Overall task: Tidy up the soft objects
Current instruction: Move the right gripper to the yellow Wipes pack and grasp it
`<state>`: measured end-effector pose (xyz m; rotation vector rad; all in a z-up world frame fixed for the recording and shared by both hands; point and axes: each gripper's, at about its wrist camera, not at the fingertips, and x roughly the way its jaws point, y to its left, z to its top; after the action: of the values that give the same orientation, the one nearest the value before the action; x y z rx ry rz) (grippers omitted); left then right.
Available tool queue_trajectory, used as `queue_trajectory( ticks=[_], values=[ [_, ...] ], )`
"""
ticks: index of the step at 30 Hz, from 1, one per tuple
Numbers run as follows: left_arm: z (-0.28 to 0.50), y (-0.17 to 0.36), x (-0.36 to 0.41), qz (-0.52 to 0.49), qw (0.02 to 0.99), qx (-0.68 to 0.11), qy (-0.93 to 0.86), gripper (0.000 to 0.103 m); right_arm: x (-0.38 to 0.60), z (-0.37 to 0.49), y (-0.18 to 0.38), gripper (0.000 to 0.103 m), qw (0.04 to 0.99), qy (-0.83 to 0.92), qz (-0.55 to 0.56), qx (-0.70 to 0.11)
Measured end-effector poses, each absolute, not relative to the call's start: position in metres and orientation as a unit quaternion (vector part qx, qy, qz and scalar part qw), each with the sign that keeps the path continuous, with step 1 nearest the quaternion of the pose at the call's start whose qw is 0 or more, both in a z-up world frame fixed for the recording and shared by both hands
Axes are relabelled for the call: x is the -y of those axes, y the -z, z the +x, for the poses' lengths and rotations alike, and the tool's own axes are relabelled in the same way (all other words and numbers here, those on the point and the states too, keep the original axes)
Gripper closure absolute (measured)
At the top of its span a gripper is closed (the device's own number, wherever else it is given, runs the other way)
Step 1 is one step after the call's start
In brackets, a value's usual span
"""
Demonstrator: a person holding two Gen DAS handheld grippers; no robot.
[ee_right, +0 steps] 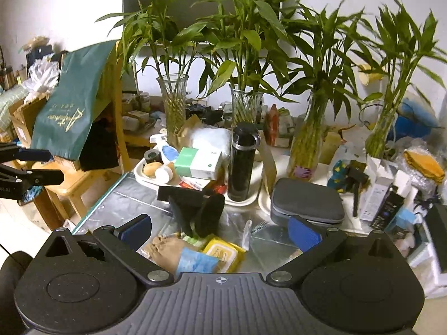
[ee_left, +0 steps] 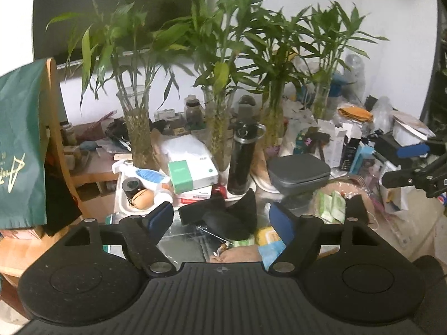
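Both my grippers hover over the cluttered table, jaws apart, holding nothing.

My left gripper [ee_left: 223,217] and right gripper [ee_right: 219,230] each frame the crumpled black cloth [ee_right: 205,212] lying beside the yellow wipes packet [ee_right: 223,252] and tan drawstring pouch [ee_right: 164,251].

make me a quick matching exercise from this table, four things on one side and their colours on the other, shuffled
Things:
1. flask
2. zip case
3. wipes pack
4. bag draped over the chair

Colours:
A. yellow
B. dark green
C. black
D. grey

Pairs: 1-C, 2-D, 3-A, 4-B
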<state>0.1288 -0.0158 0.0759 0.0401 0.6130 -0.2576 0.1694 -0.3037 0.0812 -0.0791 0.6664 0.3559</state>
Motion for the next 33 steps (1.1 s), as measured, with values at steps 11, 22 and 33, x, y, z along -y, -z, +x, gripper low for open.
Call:
queue_trajectory(
  ticks=[11, 22, 33],
  values=[
    [0.16, -0.021, -0.014, 0.02, 0.949, -0.289, 0.124, 0.027, 0.305, 0.212, -0.004, 0.0, 0.921, -0.202, 0.008, -0.334],
    [0.202, 0.046, -0.017, 0.009, 0.943, -0.306, 0.132, 0.027, 0.312, 0.256, 0.071, 0.0, 0.903, -0.188, 0.056, -0.383],
    [0.216, 0.085, -0.032, -0.022, 0.943, -0.315, 0.109, 0.027, 0.312, 0.297, 0.116, 0.009, 0.876, -0.198, 0.064, -0.435]
  ],
)
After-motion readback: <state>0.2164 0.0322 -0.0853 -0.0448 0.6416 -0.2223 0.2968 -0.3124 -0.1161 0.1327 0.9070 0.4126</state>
